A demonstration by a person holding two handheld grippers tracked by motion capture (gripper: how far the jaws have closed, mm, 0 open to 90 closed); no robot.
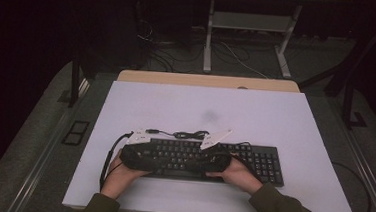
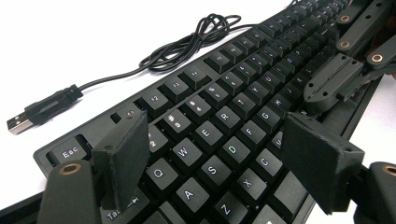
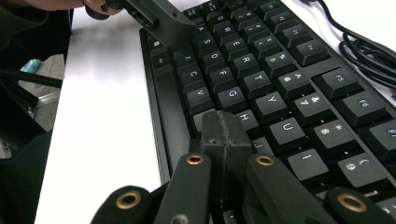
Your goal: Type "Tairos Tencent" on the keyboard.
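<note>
A black full-size keyboard (image 1: pixel 212 160) lies flat near the table's front edge (cable coiled behind).

in the high view the two grippers lie across the keyboard (image 1: pixel 252 158) and hide most of its left half, and the key legends are too small to read there. the cable (image 1: pixel 186 134) behind it is a thin dark tangle whose loops cannot be told apart. in the left gripper view the left gripper (image 2: pixel 224 163) covers the keys at the tab corner, its jaws are cut by the bottom edge, and the keyboard's far end runs out of the top right corner. in the right gripper view the right gripper (image 3: pixel 227 140) hides the keys beneath its pressed pads, whether the tips touch a key cannot be told, and the far keys blur.
</note>
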